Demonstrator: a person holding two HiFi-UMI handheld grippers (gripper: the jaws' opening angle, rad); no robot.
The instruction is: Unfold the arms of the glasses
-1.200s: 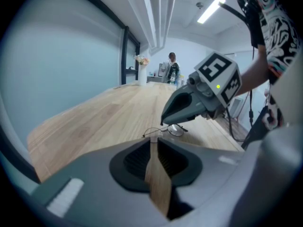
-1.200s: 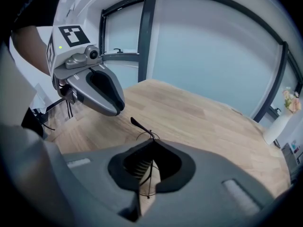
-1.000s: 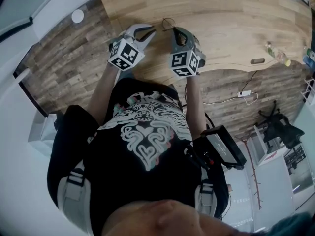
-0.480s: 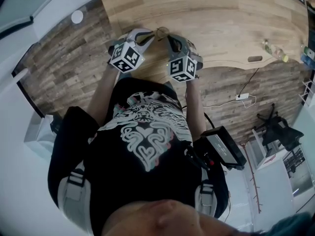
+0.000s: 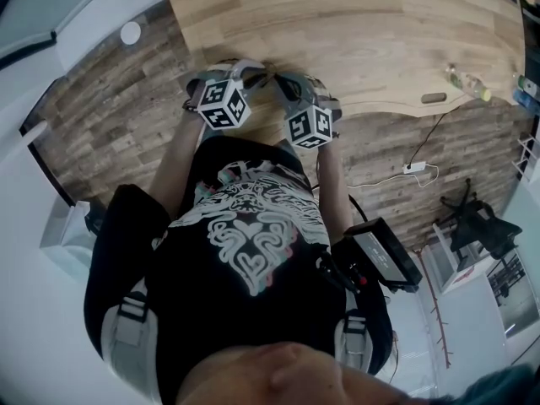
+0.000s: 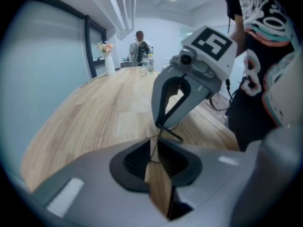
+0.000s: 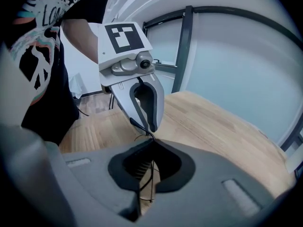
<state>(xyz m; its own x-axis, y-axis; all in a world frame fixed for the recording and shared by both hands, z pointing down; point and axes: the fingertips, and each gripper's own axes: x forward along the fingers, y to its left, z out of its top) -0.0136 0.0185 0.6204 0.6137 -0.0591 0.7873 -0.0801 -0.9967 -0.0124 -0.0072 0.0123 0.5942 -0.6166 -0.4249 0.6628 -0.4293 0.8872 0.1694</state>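
Observation:
The thin dark wire glasses [image 5: 270, 79] hang between my two grippers, just above the near edge of the wooden table [image 5: 354, 24]. My left gripper [image 5: 256, 74] is shut on one part of the wire frame [image 6: 153, 148]. My right gripper [image 5: 283, 83] is shut on another thin wire part [image 7: 149, 174]. The tips of the two grippers nearly touch. In the left gripper view the right gripper [image 6: 164, 125] faces me with a dark glasses arm [image 6: 171, 135] at its tips. In the right gripper view the left gripper [image 7: 147, 125] stands opposite. The lenses are mostly hidden by the jaws.
A bottle [image 5: 467, 83] and a small dark object [image 5: 434, 98] lie on the table's right part. A white cable [image 5: 413, 167] runs over the wood floor. At the table's far end stand a vase of flowers [image 6: 108, 60], bottles [image 6: 147, 63] and a person [image 6: 140, 46].
Both grippers have drawn back toward the person and the table's near edge, carrying the glasses with them, and have come closer together.

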